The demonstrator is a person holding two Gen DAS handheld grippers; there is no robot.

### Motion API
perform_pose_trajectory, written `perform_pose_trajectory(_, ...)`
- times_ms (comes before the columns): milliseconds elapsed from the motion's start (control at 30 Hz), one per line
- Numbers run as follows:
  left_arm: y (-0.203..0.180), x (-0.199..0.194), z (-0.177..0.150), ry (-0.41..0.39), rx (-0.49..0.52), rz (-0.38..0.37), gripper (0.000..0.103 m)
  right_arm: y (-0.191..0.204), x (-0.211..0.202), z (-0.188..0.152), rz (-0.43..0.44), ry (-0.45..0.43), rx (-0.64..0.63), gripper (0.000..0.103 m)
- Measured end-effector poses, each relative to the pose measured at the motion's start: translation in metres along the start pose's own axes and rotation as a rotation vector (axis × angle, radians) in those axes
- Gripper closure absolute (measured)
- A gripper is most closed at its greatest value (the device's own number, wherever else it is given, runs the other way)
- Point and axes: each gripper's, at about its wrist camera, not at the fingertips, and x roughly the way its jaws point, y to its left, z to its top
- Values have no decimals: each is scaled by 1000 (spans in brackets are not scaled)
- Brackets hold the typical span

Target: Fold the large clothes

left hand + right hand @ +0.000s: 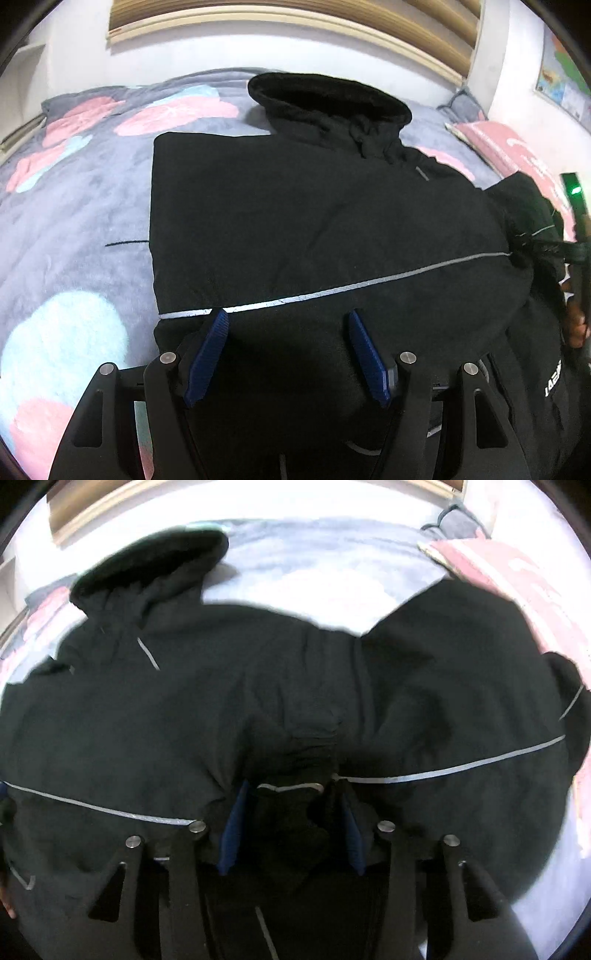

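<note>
A black hooded jacket (314, 206) with a thin reflective stripe (369, 282) lies spread on the bed, its hood (325, 96) at the far side. My left gripper (287, 314) hovers open just over the jacket's near part by the stripe, with nothing pinched between its blue pads (208, 354). In the right wrist view my right gripper (293, 786) is shut on a bunched fold of the jacket (288, 812), and wrinkles run from that fold into the cloth. A sleeve (461, 672) spreads out to the right.
The bed carries a grey plush blanket (74, 221) with pink and light blue patches. A pink pillow (509, 151) lies at the far right by the white wall. A wooden headboard (295, 22) runs along the back. A person's hand (576, 328) shows at the right edge.
</note>
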Motion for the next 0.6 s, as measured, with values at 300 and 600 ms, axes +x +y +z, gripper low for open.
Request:
perform_pose_trajectory(300, -4, -3, -4, -30, 3, 8, 33, 51, -20, -12, -31, -52, -137, 25)
perform_pose_trajectory(600, 0, -2, -10, -46, -5, -19, 29, 58, 27, -43, -64, -32, -124, 23)
